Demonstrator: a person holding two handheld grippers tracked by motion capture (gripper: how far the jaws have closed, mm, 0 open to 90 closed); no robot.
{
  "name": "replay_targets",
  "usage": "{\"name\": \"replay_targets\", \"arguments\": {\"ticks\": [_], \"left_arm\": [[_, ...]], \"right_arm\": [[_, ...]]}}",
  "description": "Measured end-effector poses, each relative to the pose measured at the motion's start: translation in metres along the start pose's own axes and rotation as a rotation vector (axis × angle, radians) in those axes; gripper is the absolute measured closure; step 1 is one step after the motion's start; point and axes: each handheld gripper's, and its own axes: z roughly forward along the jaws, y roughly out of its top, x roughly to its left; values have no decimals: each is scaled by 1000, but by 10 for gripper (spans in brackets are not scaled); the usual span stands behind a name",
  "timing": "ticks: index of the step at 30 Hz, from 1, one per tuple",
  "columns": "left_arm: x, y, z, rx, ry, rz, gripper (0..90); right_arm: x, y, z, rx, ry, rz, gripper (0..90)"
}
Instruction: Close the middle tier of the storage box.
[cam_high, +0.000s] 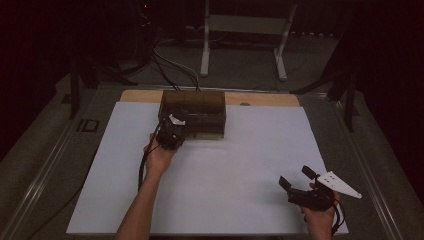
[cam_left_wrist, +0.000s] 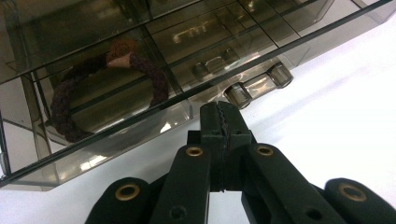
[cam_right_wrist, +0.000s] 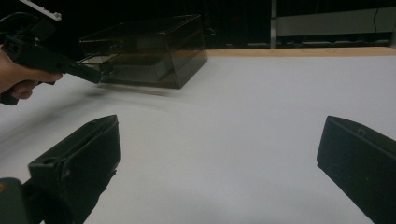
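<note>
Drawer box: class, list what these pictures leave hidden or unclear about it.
- Drawer box, high view: contents too dark.
- Bracelet, left gripper view: partly blurred by tinted walls.
- Handle: whether the shut left gripper touches it, unclear.
- Right gripper view: box front hidden by the left gripper.

Dim room, black surround; the white mat (cam_high: 225, 170) is the brightest surface. In the left gripper view, glare streaks the smoky box (cam_left_wrist: 140, 56) just ahead of the closed jaws, which are sharp. In the right gripper view, the near jaws are soft and dark, and the box beyond them is slightly smeared.
</note>
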Motion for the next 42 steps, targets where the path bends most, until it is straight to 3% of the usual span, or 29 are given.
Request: {"name": "replay_targets", "arguments": {"ticks": [42], "left_arm": [[5, 17, 12, -22, 28, -44, 900]], "right_arm": [[-1, 0, -1, -4, 0, 5, 0]]}}
